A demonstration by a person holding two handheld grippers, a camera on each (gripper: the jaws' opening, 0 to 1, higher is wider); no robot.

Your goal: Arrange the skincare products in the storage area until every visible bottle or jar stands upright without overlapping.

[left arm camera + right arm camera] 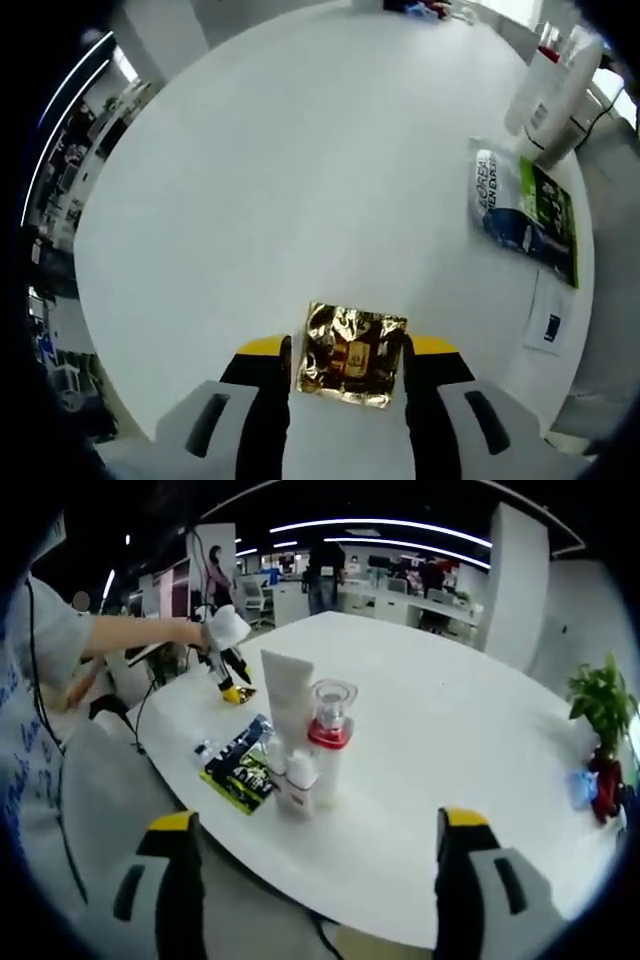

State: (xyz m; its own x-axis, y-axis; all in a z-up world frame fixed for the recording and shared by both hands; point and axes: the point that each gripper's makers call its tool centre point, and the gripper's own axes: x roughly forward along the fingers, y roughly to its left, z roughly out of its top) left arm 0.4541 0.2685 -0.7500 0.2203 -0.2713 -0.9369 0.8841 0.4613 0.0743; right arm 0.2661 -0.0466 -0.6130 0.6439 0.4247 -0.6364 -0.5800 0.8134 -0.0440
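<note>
**Two grippers, one gold sachet, products clustered at the table's edge**

Two hand-held tools work over a round white table [300,170]. In the left gripper view, the left gripper [347,362] has its jaws on either side of a crinkled gold foil sachet [350,354], which lies flat on the table; whether the jaws actually press on it cannot be told. Well away from the sachet, near the table's rim, a dark green and blue product pack [528,212] lies flat, with white bottles [555,90] standing just beyond it.

In the right gripper view, the right gripper [318,865] is spread wide, holding nothing. Beyond it stand a tall white tube [289,705], a clear-capped bottle with a red collar [330,735] and a small white bottle [299,780], close together. The pack [240,764] lies just beside them. A potted plant [603,725] sits near the table's far rim.
</note>
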